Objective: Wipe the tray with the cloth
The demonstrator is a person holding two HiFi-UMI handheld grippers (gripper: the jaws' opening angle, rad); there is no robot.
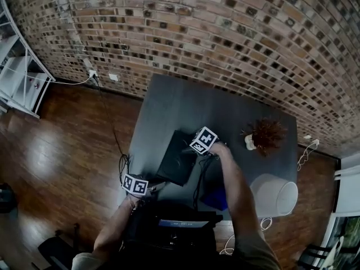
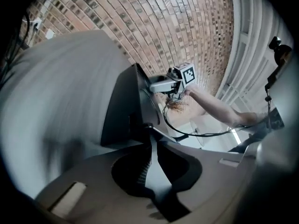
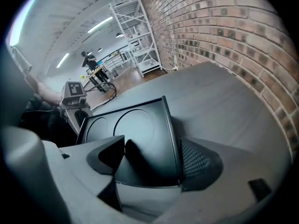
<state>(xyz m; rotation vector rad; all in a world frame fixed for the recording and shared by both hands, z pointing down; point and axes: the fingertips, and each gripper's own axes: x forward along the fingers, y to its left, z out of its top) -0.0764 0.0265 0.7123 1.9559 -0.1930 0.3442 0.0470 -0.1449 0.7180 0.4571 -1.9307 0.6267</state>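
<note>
Black tray (image 1: 175, 161) flat on grey table (image 1: 185, 103), blue cloth (image 1: 216, 199) at its 5 o'clock, held by neither gripper — right gripper (image 3: 152, 146) spread astride a tray corner, left gripper (image 2: 150, 129) barely parted, pinching nothing — wiped or awaiting wiping, indeterminable.

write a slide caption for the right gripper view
The right tool, jaws open, straddles the near edge of the tray on the table; the left tool is at its far corner.

I see a dark grey table (image 1: 180, 103). On it: a black tray (image 1: 175, 159) near its left edge, a small reddish-brown plant (image 1: 264, 134) at right, and a blue cloth (image 1: 216, 198) by the near edge.
</note>
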